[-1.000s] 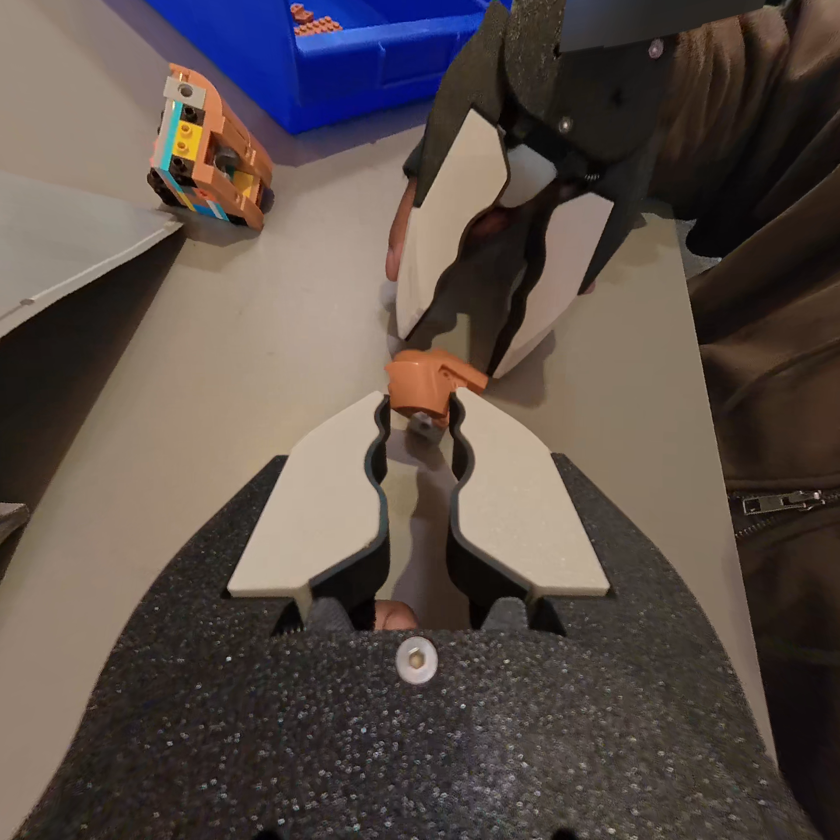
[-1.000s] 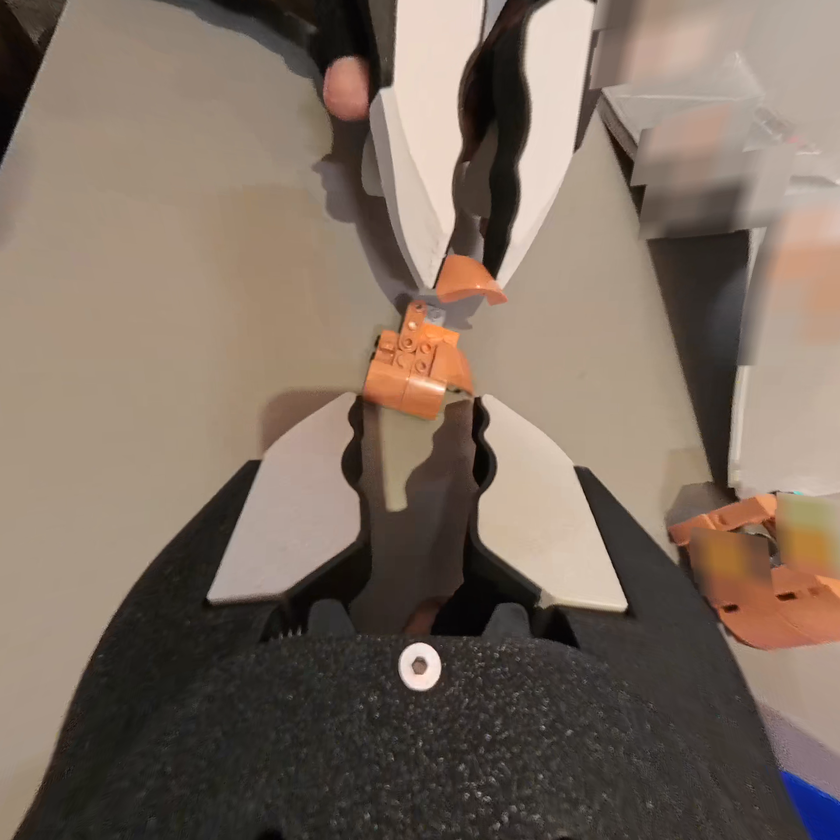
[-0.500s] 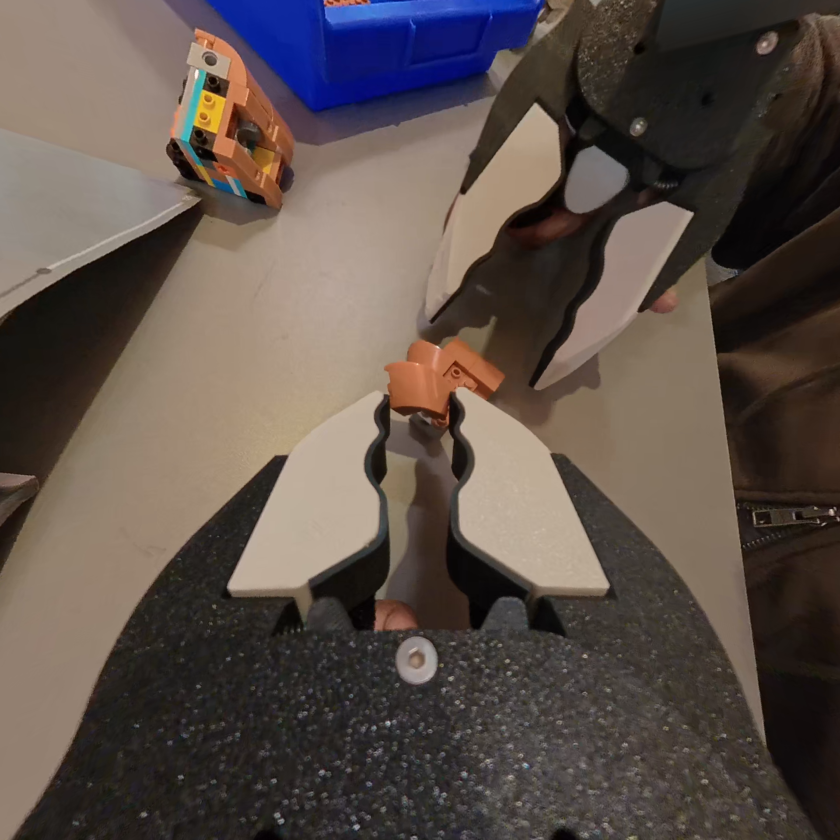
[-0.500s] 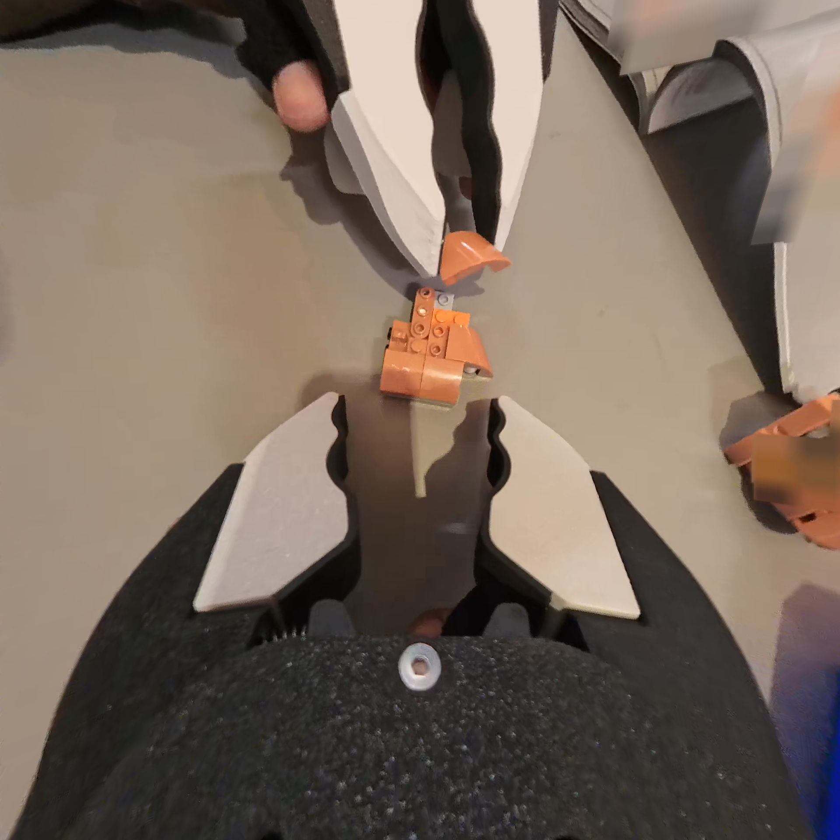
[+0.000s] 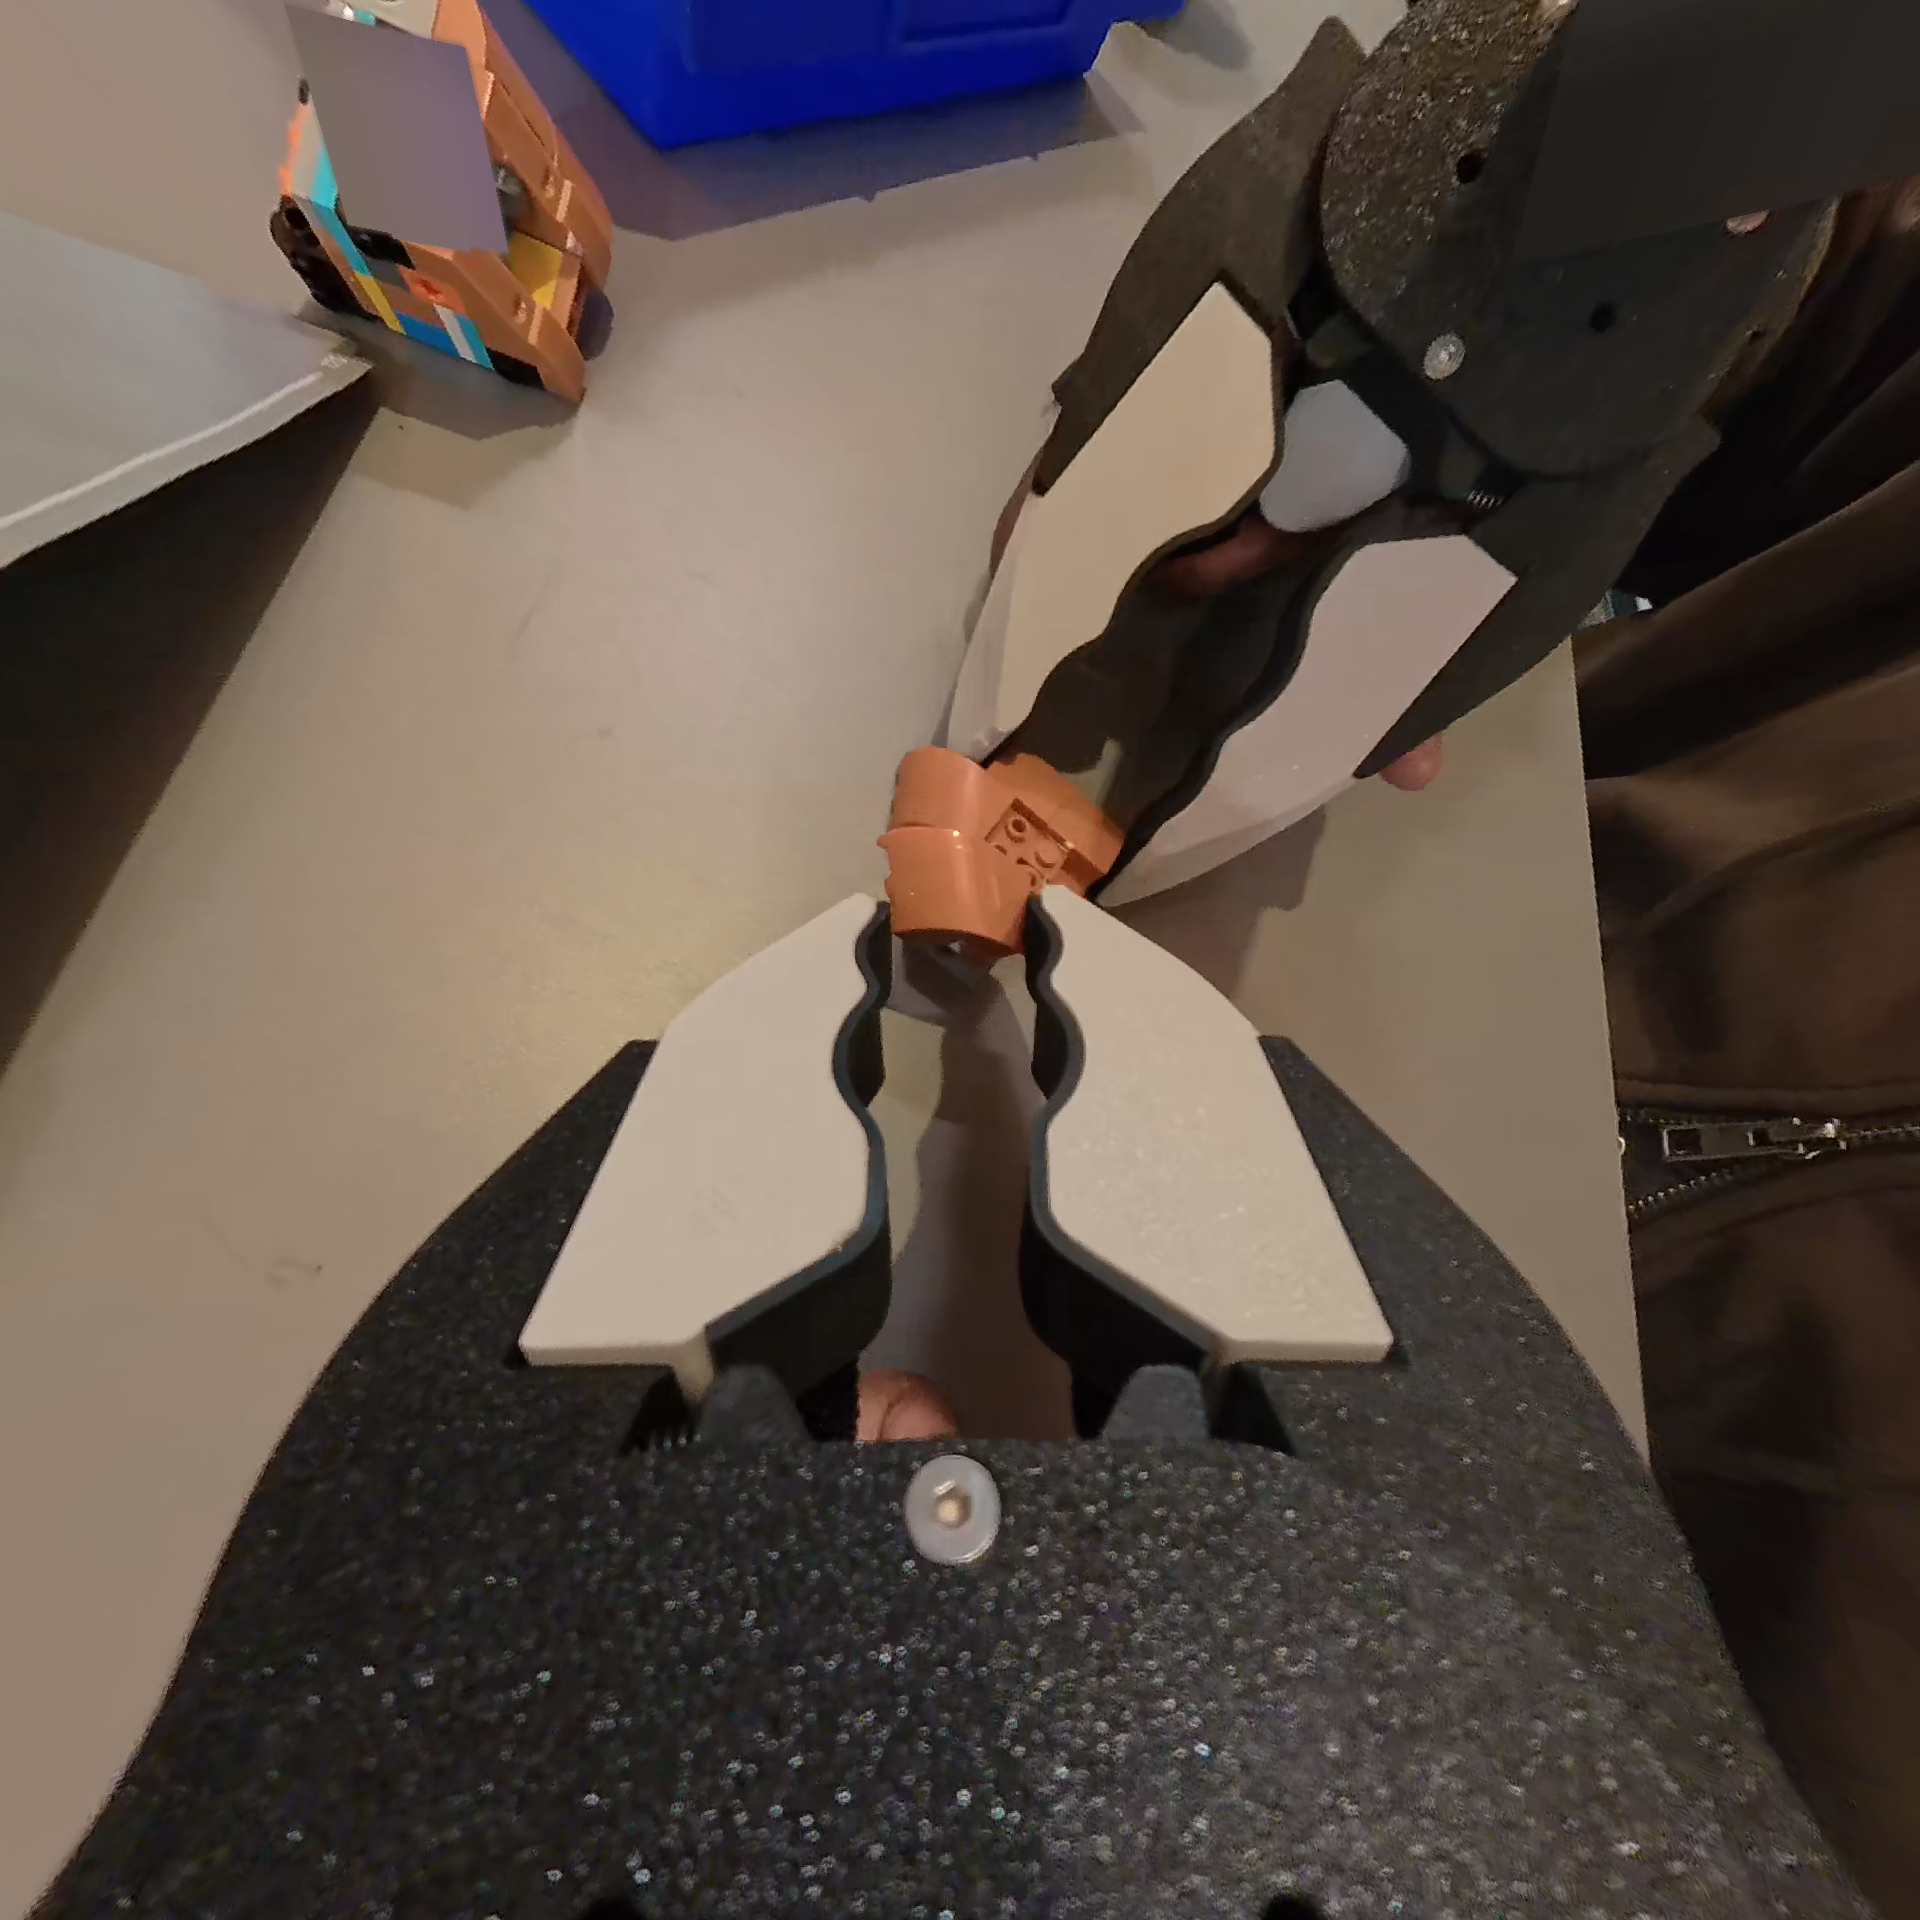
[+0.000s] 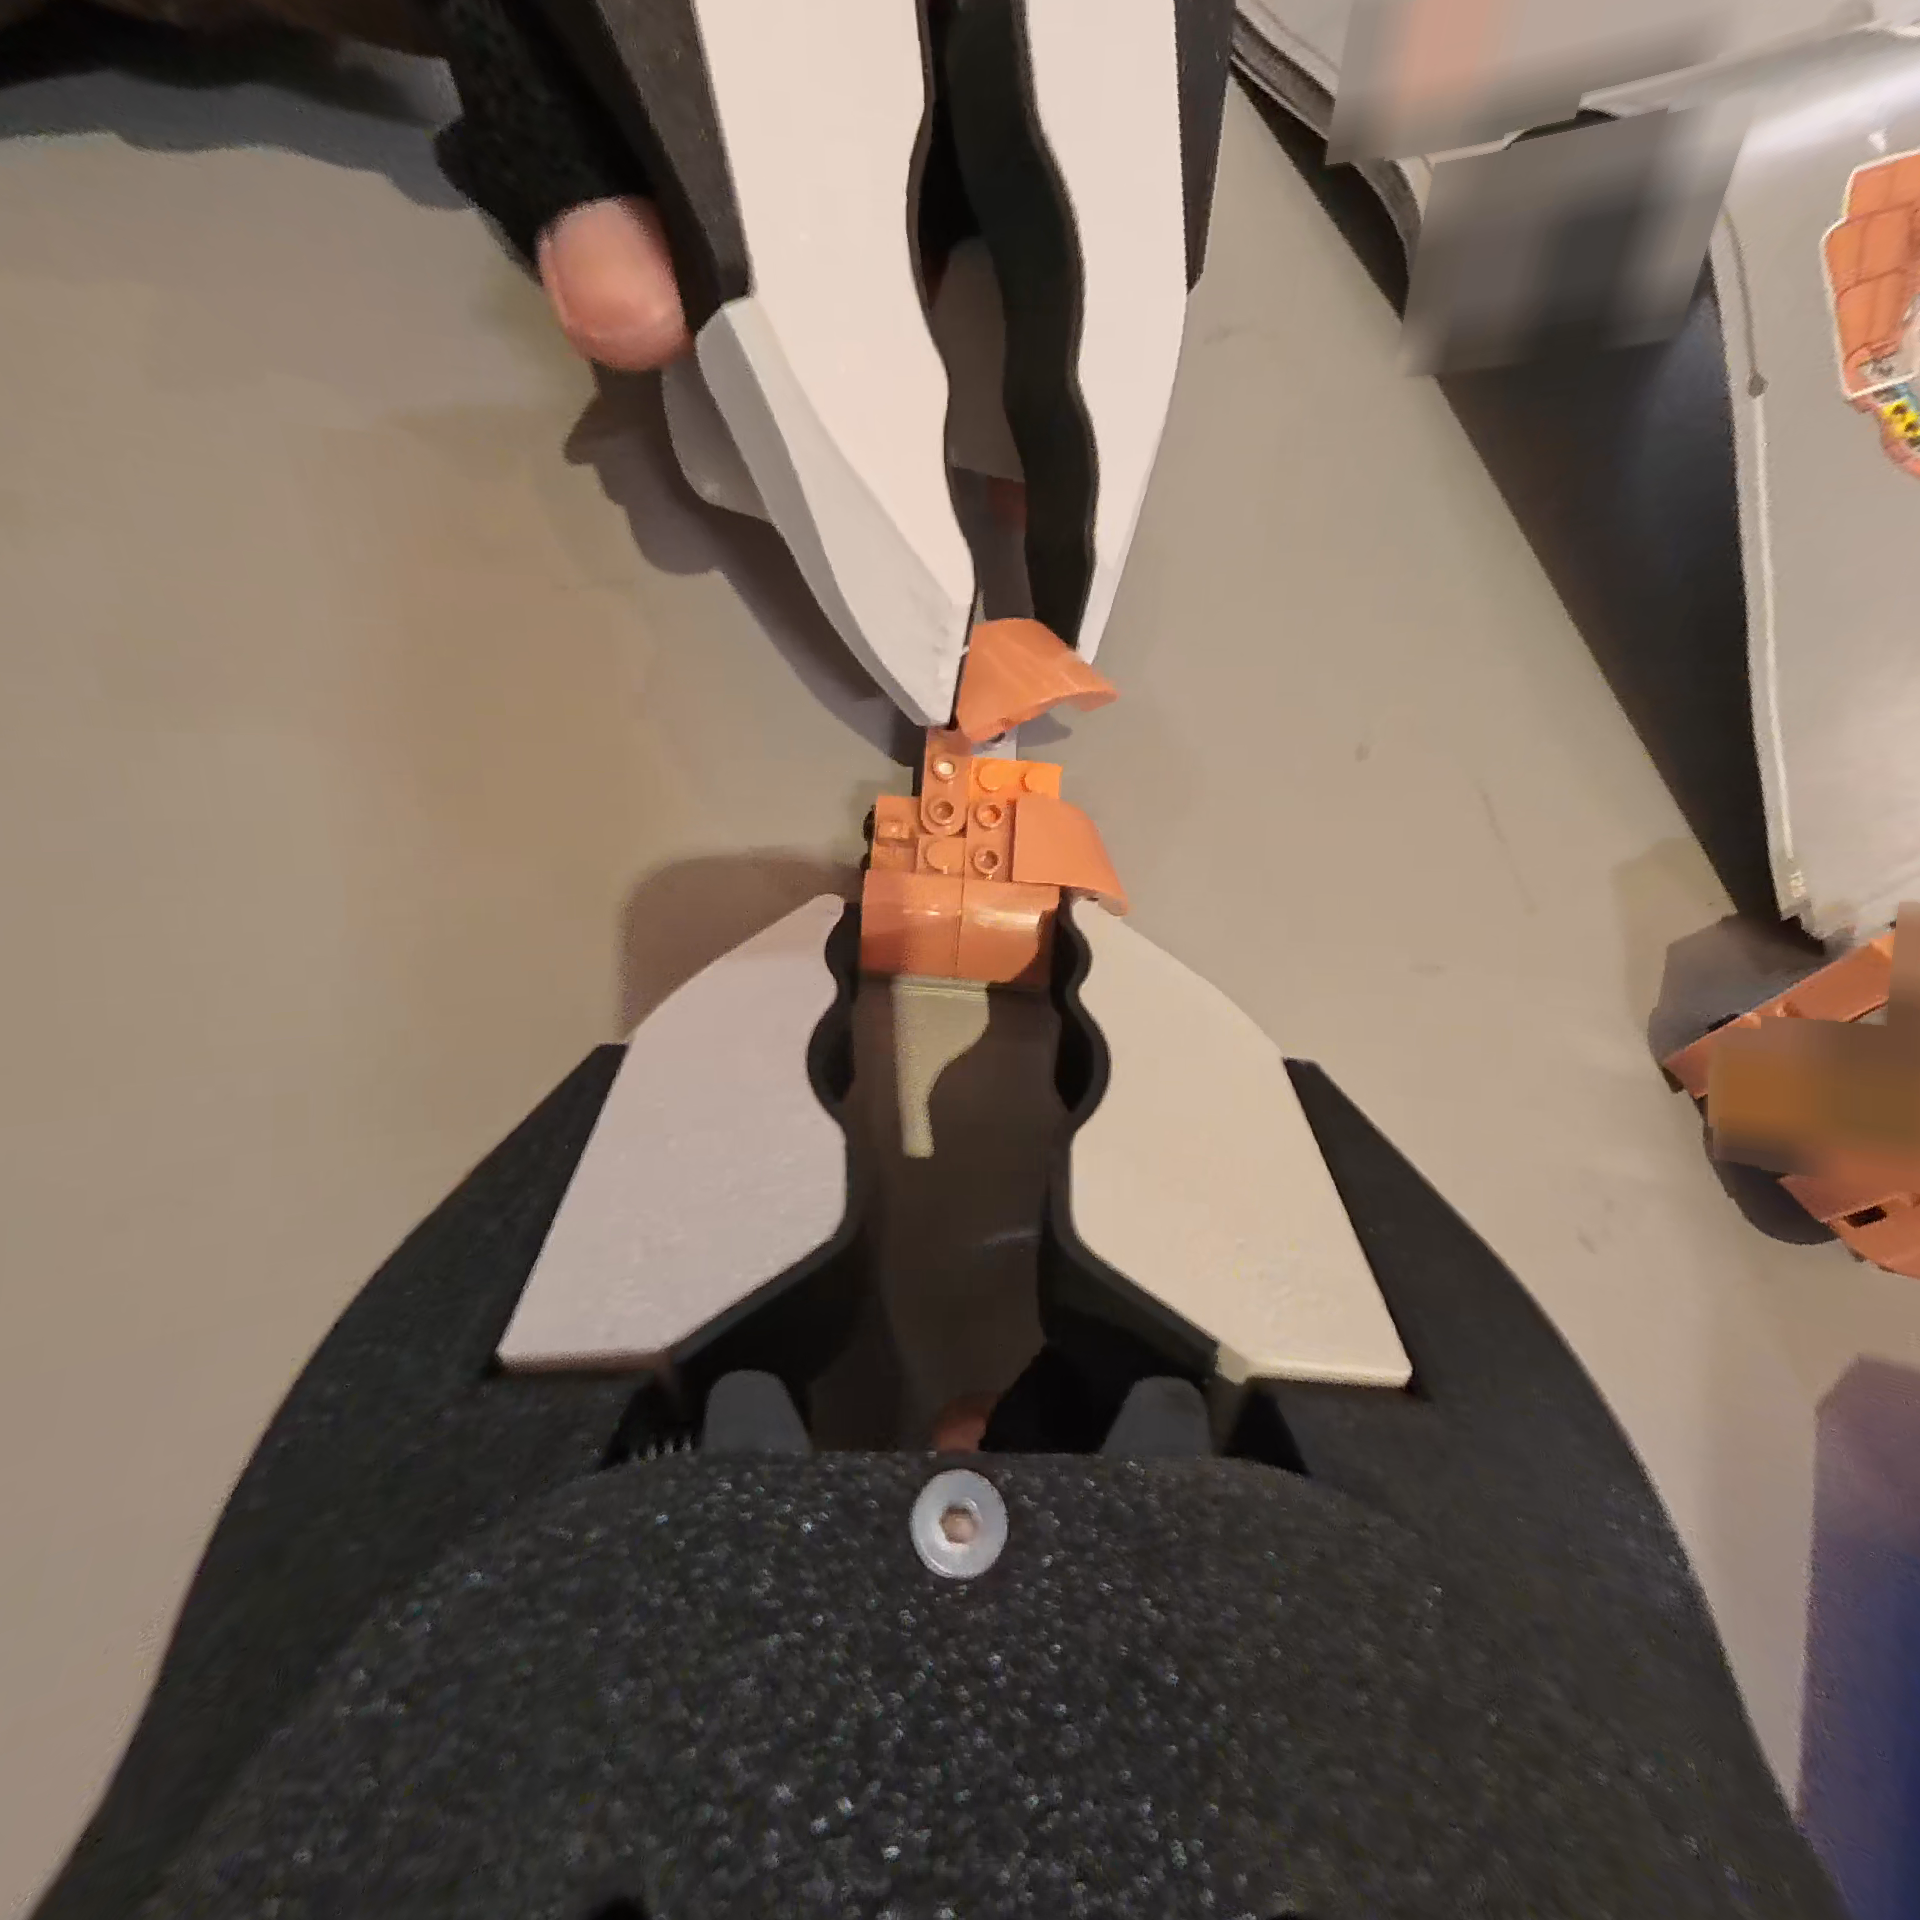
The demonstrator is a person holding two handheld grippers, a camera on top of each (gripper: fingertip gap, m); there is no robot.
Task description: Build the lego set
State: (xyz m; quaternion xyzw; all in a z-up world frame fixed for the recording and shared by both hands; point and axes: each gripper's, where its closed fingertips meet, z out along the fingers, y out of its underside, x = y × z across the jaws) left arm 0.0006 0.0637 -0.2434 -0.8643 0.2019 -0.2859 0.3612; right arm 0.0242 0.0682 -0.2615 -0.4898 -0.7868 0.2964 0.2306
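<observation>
1. The tabletop (image 5: 582, 644) is a plain grey-beige surface. Both wrist views look down on it at close range.

2. I read the right hand-held gripper (image 6: 961, 920) as clenched. Its two fingertips press on the near end of the orange sub-assembly (image 6: 966, 852). The studded face of the sub-assembly points up toward the right wrist camera. Its far end projects forward past the fingertips.

3. I read the left hand-held gripper (image 5: 956, 906) as grasping too. Its tips pinch the curved orange piece (image 6: 1029, 675). In the right wrist view, this hand-held gripper enters from the top, tips down, facing the right one head-on.

4. The curved orange piece sits at the far end of the orange sub-assembly, directly ahead of the right hand-held gripper. The two parts are touching or just short of it. I cannot tell whether the studs are engaged.

5. Both parts lie between the two sets of fingertips, low over the tabletop.

6. A blue bin (image 5: 831, 62) stands at the far edge in the left wrist view. A partly built model (image 5: 530, 312), orange with teal, yellow and black bricks, lies near it, well apart from the grippers. A grey sheet (image 5: 135, 353) lies just beside the model.

7. A dark jacket (image 5: 1766, 935) with a zipper fills the right side of the left wrist view.
</observation>
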